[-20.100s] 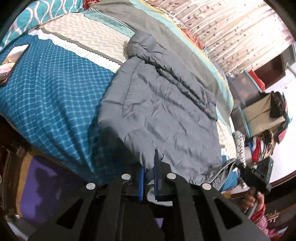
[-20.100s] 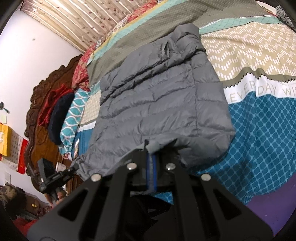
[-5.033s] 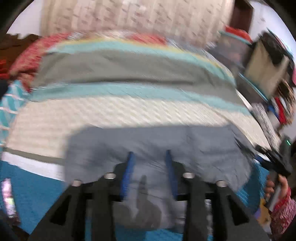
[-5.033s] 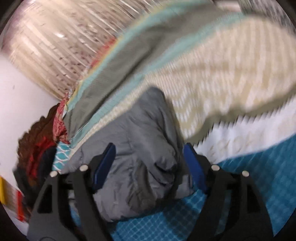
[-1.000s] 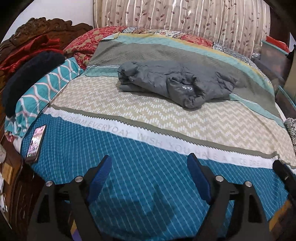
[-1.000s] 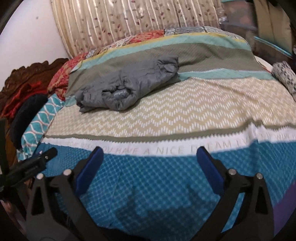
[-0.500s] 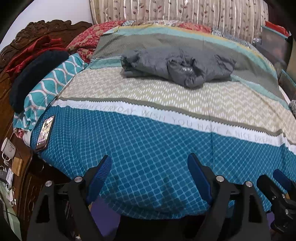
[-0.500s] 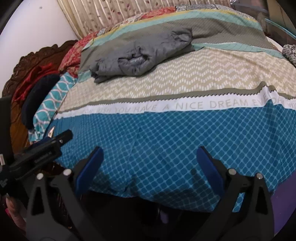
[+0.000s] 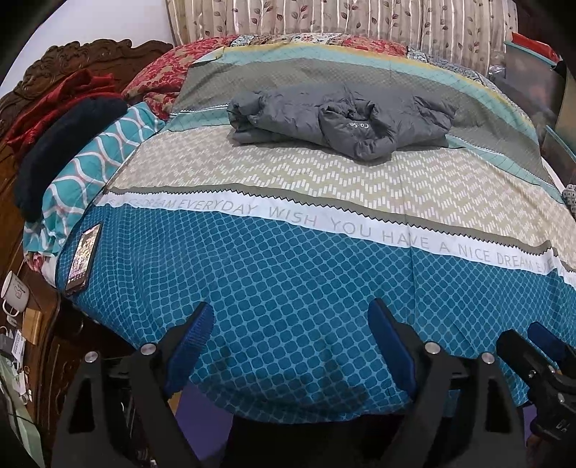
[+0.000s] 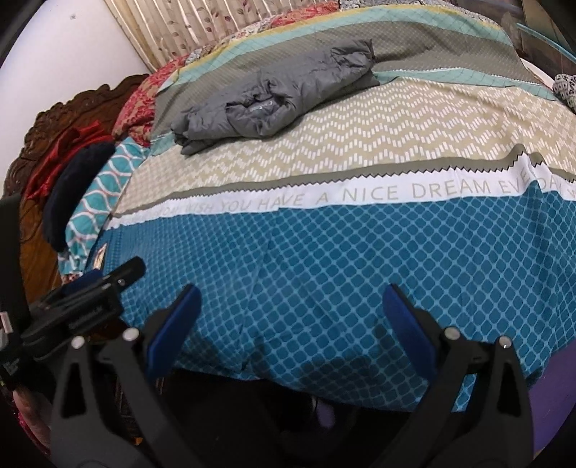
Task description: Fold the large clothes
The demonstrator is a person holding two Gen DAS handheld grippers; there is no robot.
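Note:
A grey puffer jacket (image 9: pixel 342 120) lies folded in a compact bundle far back on the bed, on the grey and beige stripes of the bedspread (image 9: pixel 288 273). It also shows in the right wrist view (image 10: pixel 277 97). My left gripper (image 9: pixel 291 342) is open and empty over the bed's near blue edge, far from the jacket. My right gripper (image 10: pixel 288 324) is open and empty too, at the same near edge. Each gripper shows at the edge of the other's view: the right one (image 9: pixel 540 363) and the left one (image 10: pixel 90 288).
A phone (image 9: pixel 82 255) lies on the bed's left edge. Pillows and a dark cushion (image 9: pixel 61 151) pile up by the carved wooden headboard (image 9: pixel 72 57) on the left. A white mug (image 9: pixel 16 291) stands on a side table. Curtains (image 9: pixel 342 18) hang behind the bed.
Both grippers have drawn back from the bed toward its near edge, open and empty. The folded jacket has not moved.

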